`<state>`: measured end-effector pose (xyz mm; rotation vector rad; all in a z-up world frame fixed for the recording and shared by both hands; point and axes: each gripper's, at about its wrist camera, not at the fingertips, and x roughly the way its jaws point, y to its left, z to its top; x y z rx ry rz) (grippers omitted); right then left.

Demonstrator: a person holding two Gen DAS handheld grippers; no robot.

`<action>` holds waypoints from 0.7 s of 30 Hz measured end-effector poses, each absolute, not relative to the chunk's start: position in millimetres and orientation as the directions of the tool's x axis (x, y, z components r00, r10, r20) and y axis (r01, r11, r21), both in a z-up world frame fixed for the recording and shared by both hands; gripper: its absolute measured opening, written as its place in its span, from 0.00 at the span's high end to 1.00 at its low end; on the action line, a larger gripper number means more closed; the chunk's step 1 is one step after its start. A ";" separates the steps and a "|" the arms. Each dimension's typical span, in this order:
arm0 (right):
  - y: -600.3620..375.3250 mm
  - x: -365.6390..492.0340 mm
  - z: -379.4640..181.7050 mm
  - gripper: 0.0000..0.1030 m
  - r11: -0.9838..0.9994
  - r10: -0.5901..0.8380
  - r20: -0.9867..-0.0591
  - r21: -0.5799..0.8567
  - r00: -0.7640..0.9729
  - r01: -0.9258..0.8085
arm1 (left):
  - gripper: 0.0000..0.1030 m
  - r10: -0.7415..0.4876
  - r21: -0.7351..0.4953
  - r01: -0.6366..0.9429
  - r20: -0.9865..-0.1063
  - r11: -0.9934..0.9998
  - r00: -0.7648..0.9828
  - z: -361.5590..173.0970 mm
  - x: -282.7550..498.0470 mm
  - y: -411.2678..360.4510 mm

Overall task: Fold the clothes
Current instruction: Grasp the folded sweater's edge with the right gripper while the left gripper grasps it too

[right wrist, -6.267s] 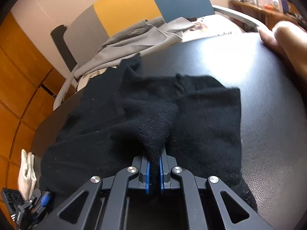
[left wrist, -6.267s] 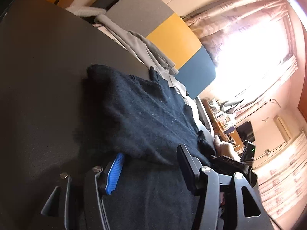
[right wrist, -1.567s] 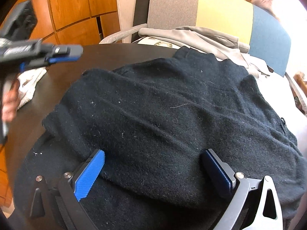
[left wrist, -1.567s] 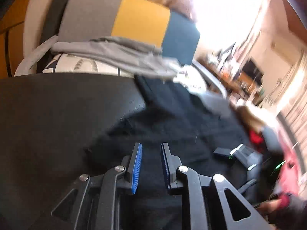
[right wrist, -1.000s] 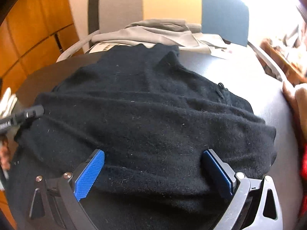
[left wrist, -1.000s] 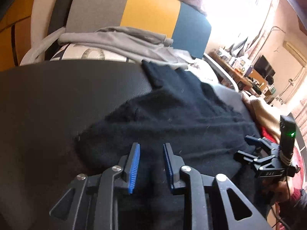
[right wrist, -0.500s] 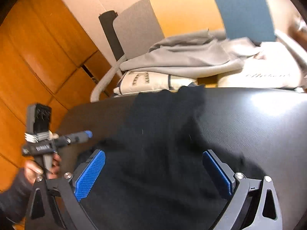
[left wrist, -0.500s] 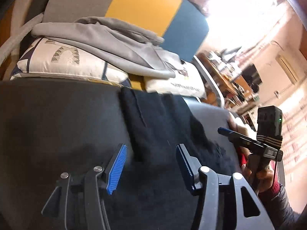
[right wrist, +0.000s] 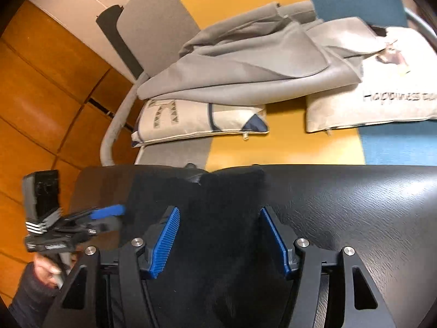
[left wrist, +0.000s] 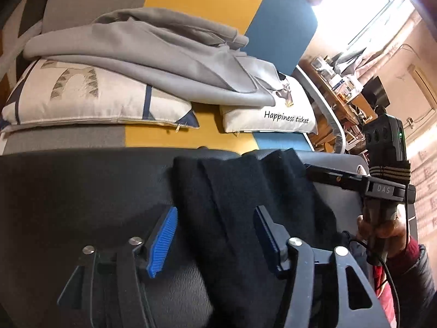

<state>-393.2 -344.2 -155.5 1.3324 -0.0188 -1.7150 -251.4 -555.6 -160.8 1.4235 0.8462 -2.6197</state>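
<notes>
A black knitted garment (left wrist: 240,207) lies on the dark table (left wrist: 82,191), and its narrow end reaches the far edge. My left gripper (left wrist: 215,235) hovers over that end. Its jaws are opening, the cloth lies between the blue pads (left wrist: 164,240), and they do not press on it. My right gripper (right wrist: 221,235) stands over the same end (right wrist: 218,218). Its jaws are closing with the cloth between the pads (right wrist: 275,240), apart from it. Each view shows the other gripper at the side, the right gripper (left wrist: 322,173) and the left gripper (right wrist: 109,210), each held in a hand.
Beyond the table's far edge stands a grey, yellow and blue seat (left wrist: 218,5). It bears two printed cushions (left wrist: 82,101) and a folded grey garment (left wrist: 153,63). Wooden wall panels (right wrist: 41,87) are on the left. A cluttered desk (left wrist: 344,84) is at the far right.
Both grippers have travelled toward the table's far edge and now sit over the garment's narrow end. The left jaws have widened. The right jaws have narrowed.
</notes>
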 end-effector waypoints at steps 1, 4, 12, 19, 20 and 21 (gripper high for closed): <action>-346.6 -394.2 -156.1 0.42 -0.556 -0.658 -0.752 0.518 0.036 0.650 | 0.38 0.219 -0.451 0.290 -0.783 -0.844 -0.582 -161.3 -253.6 -556.7; -354.8 -396.5 -158.6 0.60 -0.552 -0.634 -0.771 0.499 0.052 0.667 | 0.62 0.213 -0.474 0.319 -0.773 -0.821 -0.598 -163.4 -258.7 -562.0; -358.6 -393.4 -154.2 0.96 -0.554 -0.617 -0.787 0.457 0.026 0.696 | 0.94 0.214 -0.499 0.331 -0.755 -0.801 -0.620 -163.4 -256.1 -561.9; -345.1 -392.2 -136.0 0.96 -0.544 -0.653 -0.757 0.484 0.016 0.686 | 0.94 0.220 -0.517 0.313 -0.730 -0.797 -0.647 -149.3 -249.6 -564.5; -342.1 -391.7 -134.3 0.96 -0.546 -0.655 -0.755 0.485 0.012 0.683 | 0.94 0.225 -0.523 0.301 -0.721 -0.797 -0.655 -145.7 -247.0 -563.3; -338.7 -391.3 -132.5 0.96 -0.549 -0.658 -0.753 0.487 0.008 0.680 | 0.94 0.226 -0.519 0.287 -0.716 -0.805 -0.660 -140.8 -243.4 -560.2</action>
